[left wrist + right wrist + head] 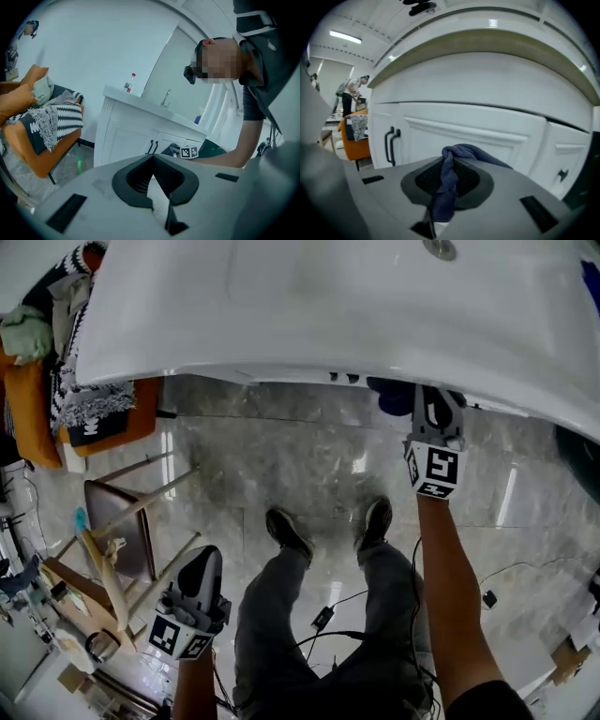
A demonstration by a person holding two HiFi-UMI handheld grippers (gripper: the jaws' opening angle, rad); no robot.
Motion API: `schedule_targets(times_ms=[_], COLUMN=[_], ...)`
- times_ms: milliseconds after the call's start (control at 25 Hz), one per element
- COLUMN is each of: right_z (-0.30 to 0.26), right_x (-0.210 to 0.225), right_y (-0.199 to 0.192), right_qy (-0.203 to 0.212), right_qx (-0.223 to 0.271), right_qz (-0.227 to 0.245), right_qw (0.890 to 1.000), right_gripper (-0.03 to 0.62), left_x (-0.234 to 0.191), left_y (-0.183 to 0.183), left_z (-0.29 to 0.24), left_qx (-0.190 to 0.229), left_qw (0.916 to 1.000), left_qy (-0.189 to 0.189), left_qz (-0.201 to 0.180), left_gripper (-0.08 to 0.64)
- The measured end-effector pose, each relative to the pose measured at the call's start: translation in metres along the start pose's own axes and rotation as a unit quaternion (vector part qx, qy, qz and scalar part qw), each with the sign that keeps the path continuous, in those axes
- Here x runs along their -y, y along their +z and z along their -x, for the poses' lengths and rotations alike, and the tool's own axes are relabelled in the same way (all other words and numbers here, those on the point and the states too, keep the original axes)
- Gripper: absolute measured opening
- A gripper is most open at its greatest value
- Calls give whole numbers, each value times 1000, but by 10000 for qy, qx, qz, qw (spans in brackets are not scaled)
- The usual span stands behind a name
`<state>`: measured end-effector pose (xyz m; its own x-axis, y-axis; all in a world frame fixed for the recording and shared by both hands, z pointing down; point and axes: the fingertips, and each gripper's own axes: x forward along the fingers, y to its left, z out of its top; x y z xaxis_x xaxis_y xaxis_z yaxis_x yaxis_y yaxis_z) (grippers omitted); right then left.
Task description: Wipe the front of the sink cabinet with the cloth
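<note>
A dark blue cloth [449, 180] is bunched between the jaws of my right gripper [451, 161], which is shut on it. The cloth hangs just in front of a white panelled door of the sink cabinet [487, 126]; I cannot tell if it touches. In the head view my right gripper [429, 404] reaches under the edge of the white sink counter [328, 324], with the cloth [392, 395] at its tip. My left gripper [202, 568] hangs low at my left side, far from the cabinet [126, 136]. Its jaws [152, 161] look shut with nothing in them.
Black door handles [391, 145] sit left of the cloth. An orange chair [94, 409] draped with a striped blanket stands left of the cabinet. A wooden stool [122, 521] and cables [323, 615] are on the marble floor. A bottle [129, 83] and faucet [165, 97] are on the counter.
</note>
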<state>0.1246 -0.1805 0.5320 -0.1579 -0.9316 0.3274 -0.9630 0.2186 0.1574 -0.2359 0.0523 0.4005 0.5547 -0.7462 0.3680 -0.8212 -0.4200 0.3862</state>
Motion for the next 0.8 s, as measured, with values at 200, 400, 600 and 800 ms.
schedule_targets(times_ms=[200, 400, 600, 800], right_z=[-17, -44, -41, -34], right_x=[0, -90, -78, -3], right_y=[-54, -38, -49, -106], right_qy=[-242, 633, 848, 57], right_qx=[160, 673, 703, 97], right_qz=[-145, 41, 684, 528], right_qw=[9995, 9957, 9916, 9985], right_gripper=[49, 49, 49, 49], left_x=[-20, -3, 5, -1], left_y=[-39, -64, -78, -81], left_z=[-15, -32, -32, -38], left_qx=[216, 398, 451, 513], left_qw=[9996, 9988, 9985, 9980], left_qy=[96, 18, -12, -34], left_qz=[159, 301, 304, 374], left_gripper=[4, 4, 3, 3])
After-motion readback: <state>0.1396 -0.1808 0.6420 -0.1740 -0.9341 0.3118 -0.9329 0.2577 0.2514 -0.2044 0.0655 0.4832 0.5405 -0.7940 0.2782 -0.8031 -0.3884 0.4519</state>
